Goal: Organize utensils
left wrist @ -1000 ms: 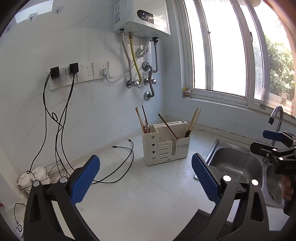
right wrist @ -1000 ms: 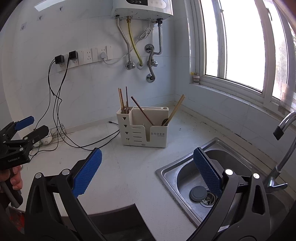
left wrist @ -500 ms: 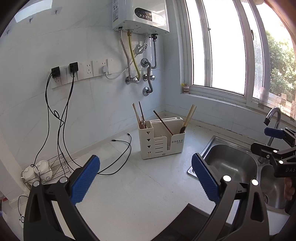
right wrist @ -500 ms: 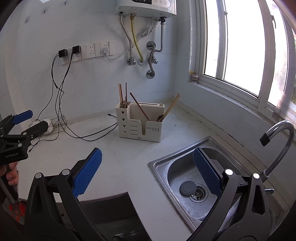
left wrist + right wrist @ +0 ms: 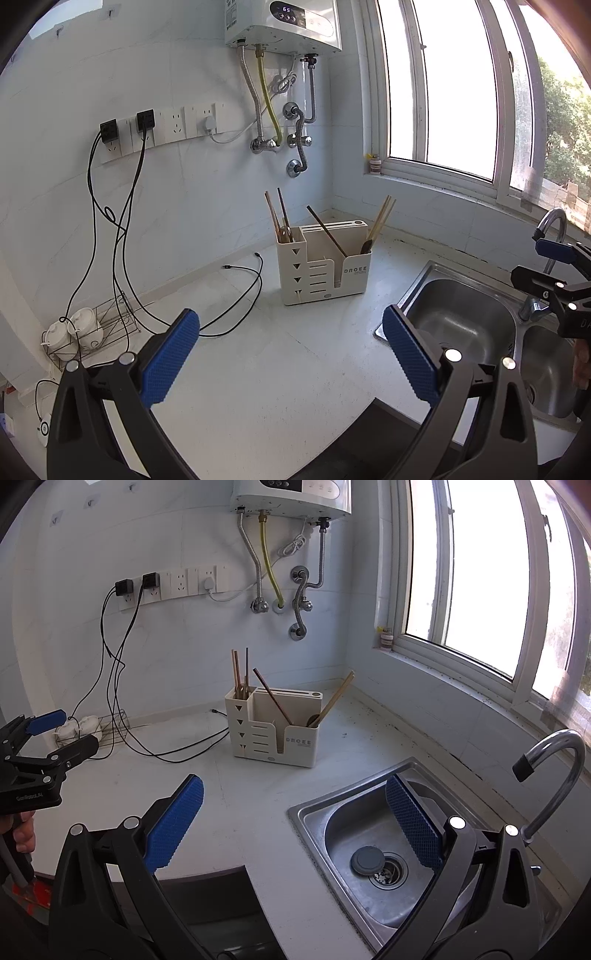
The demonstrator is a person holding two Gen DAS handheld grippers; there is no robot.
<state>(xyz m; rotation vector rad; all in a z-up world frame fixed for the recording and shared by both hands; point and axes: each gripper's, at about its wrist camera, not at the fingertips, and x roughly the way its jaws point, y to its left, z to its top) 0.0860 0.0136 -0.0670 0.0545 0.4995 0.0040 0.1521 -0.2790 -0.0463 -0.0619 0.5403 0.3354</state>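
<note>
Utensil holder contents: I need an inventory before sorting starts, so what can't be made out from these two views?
- Utensil holder: its walls hide the lower ends of the chopsticks in both views.
- Dark spoon-like piece: mostly sunk behind the front wall.
- Exact stick count: too small and overlapping.
- Second sink basin: cut off by the right gripper, left view.

Both wrist views share utensil holder (image 5: pixel 323 267).

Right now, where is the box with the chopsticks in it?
The utensil holder stands on the white counter near the back wall, left of the sink, with black cables lying on its left.
</note>
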